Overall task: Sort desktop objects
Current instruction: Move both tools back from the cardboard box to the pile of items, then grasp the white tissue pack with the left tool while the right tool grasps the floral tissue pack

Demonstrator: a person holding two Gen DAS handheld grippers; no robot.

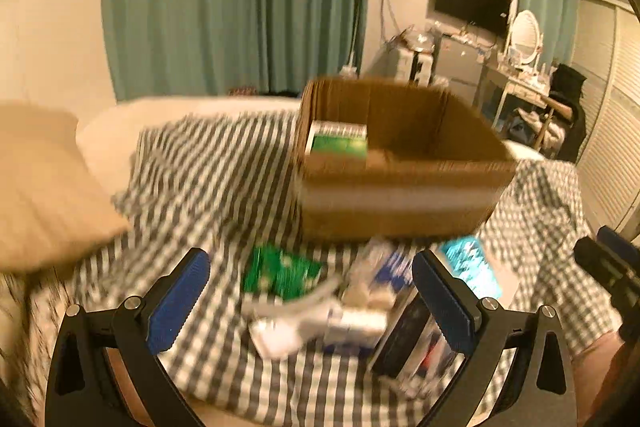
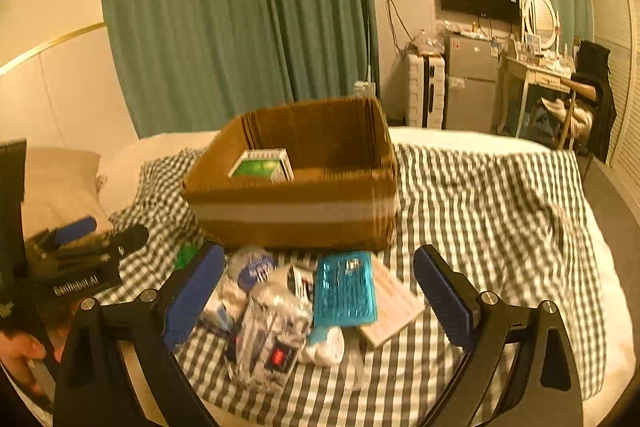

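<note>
A brown cardboard box (image 1: pixel 400 203) (image 2: pixel 296 219) stands on a checked cloth, with a green and white carton (image 1: pixel 338 143) (image 2: pixel 262 167) inside it. In front of the box lies a blurred pile: a green packet (image 1: pixel 280 273), a turquoise case (image 2: pixel 345 289) (image 1: pixel 472 267), white wrapped packs (image 2: pixel 272 327) (image 1: pixel 320 323) and a pale card (image 2: pixel 394 307). My left gripper (image 1: pixel 312 303) is open above the pile, nothing between its blue pads. My right gripper (image 2: pixel 320 297) is open too, straddling the turquoise case from above. The left gripper's body (image 2: pixel 80 259) shows at the right wrist view's left edge.
The checked cloth (image 2: pixel 480 227) covers a bed, with a beige pillow (image 1: pixel 44 187) at the left. Green curtains (image 2: pixel 232 11) hang behind. A fridge (image 2: pixel 472 83), a dressing table with a mirror (image 2: pixel 540 15) and a wall screen stand far right. A hand (image 2: pixel 20 351) holds the left gripper.
</note>
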